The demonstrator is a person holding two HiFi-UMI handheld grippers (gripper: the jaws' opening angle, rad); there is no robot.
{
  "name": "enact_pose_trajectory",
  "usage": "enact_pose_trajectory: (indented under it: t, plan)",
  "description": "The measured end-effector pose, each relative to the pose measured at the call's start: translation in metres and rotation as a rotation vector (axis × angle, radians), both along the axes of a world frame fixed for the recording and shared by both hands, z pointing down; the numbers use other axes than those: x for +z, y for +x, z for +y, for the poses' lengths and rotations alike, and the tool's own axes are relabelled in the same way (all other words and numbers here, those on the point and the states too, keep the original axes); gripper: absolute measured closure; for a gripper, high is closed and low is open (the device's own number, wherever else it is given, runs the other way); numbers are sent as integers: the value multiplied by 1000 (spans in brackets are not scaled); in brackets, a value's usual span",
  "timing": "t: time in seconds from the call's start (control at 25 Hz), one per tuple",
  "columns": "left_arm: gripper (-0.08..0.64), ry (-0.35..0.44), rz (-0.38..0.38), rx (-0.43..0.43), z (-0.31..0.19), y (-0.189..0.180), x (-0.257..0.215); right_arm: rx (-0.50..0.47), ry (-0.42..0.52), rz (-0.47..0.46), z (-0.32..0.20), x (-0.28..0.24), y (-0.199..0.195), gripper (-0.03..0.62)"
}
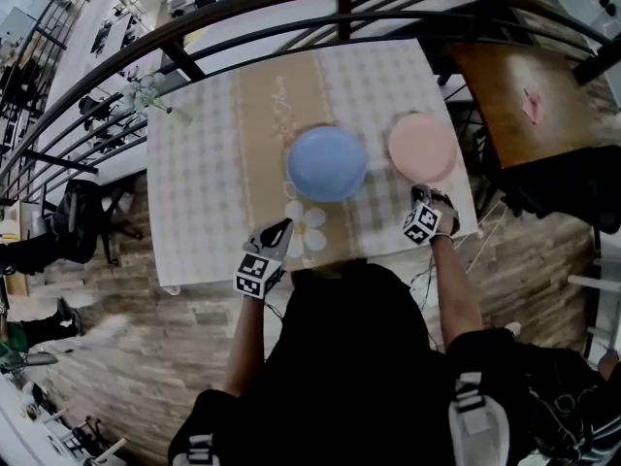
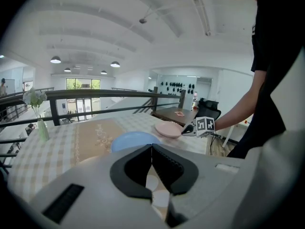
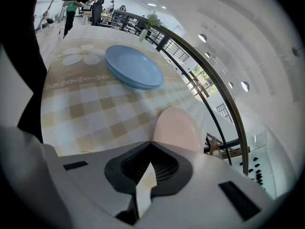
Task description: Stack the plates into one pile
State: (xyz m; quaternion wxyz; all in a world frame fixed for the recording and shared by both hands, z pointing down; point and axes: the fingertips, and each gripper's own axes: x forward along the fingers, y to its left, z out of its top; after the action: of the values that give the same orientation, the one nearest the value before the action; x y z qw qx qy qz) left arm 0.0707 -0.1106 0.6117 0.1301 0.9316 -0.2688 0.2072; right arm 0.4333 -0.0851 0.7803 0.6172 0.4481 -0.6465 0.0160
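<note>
A blue plate lies on the beige runner in the middle of the table, and a pink plate lies to its right on the checked cloth. My right gripper hovers just before the pink plate's near rim, shut, with nothing in it. In the right gripper view the pink plate sits right beyond the closed tips, the blue plate further off. My left gripper is over the table's near edge, short of the blue plate, also shut and empty.
A glass vase with white flowers stands at the table's far left corner. A dark metal railing curves behind the table. A brown wooden table stands to the right, past the pink plate.
</note>
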Motion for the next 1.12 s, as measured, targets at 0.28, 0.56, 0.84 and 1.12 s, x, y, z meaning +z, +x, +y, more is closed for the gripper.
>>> enact_pose_trajectory:
  t: [0.28, 0.56, 0.84, 1.12]
  plan:
    - [557, -14, -9, -48, 9, 20, 8, -76, -17, 5, -7, 11, 11, 549]
    - [557, -21, -23, -94, 16, 27, 13, -110, -38, -7, -14, 16, 17, 526]
    - [557, -24, -46, -142, 26, 23, 14, -148, -67, 5, -17, 34, 26, 528]
    - [557, -33, -69, -204, 36, 14, 15, -166, -55, -6, -28, 41, 29, 543]
